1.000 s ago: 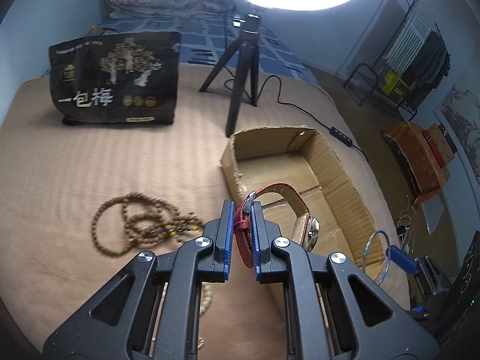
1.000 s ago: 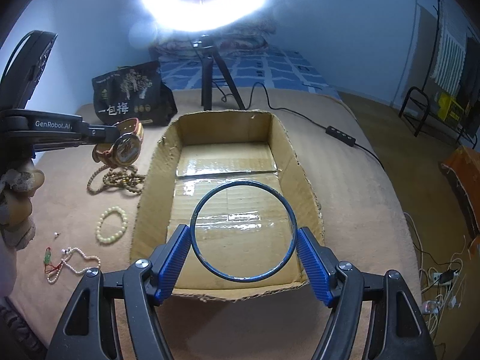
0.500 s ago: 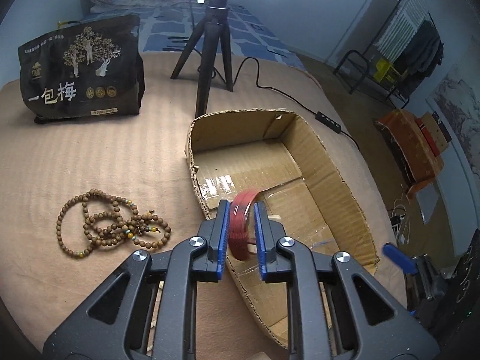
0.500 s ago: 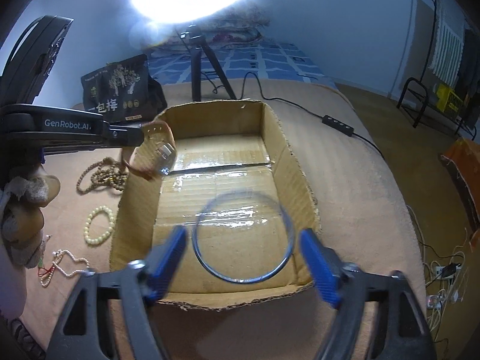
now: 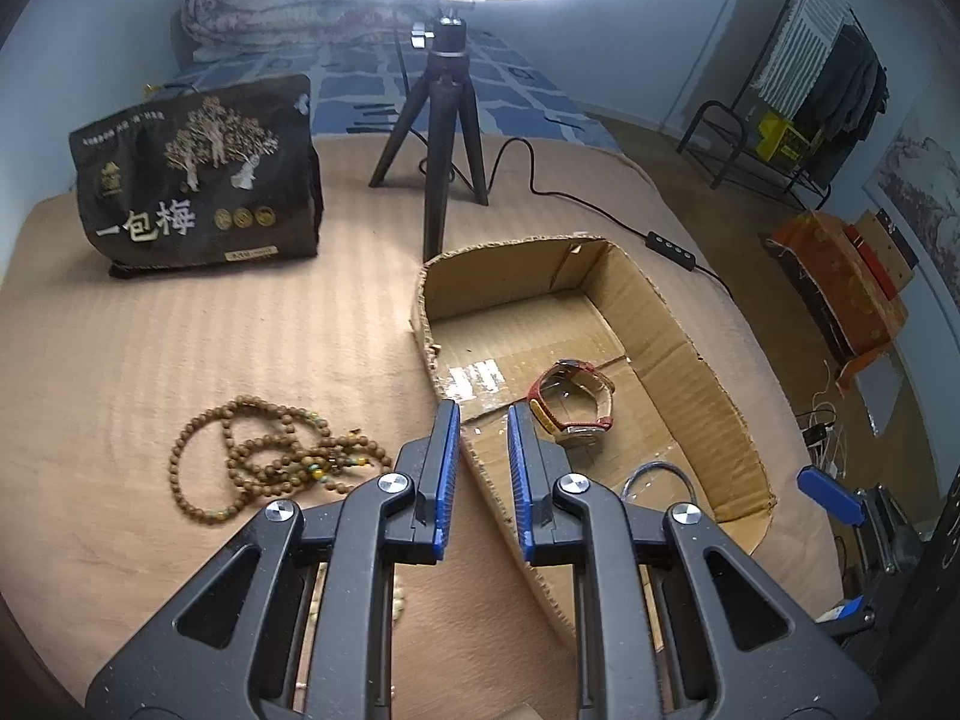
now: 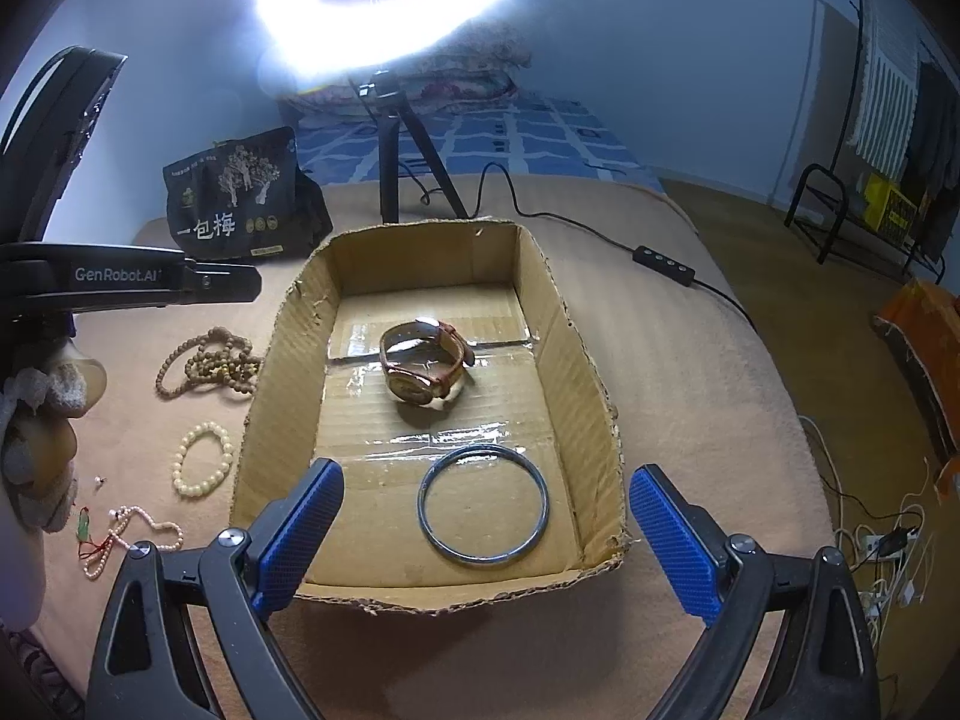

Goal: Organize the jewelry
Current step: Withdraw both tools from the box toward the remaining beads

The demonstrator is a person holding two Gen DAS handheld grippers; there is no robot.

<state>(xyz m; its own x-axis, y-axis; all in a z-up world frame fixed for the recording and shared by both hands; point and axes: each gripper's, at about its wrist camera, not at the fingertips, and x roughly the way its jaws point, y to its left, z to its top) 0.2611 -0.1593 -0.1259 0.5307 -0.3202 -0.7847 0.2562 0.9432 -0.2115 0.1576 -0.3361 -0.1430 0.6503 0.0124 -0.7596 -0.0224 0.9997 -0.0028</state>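
Watch and bangle now lie released in box; both hand-held grippers empty, left narrowly parted, right opening wide. Beads, apparently wooden, remain on bed.

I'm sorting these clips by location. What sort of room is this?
Most likely a bedroom: the cardboard box sits on a bed with a tan cover, folded bedding lies at its far end, and a clothes rack stands by the wall. A ring light's tripod suggests filming.
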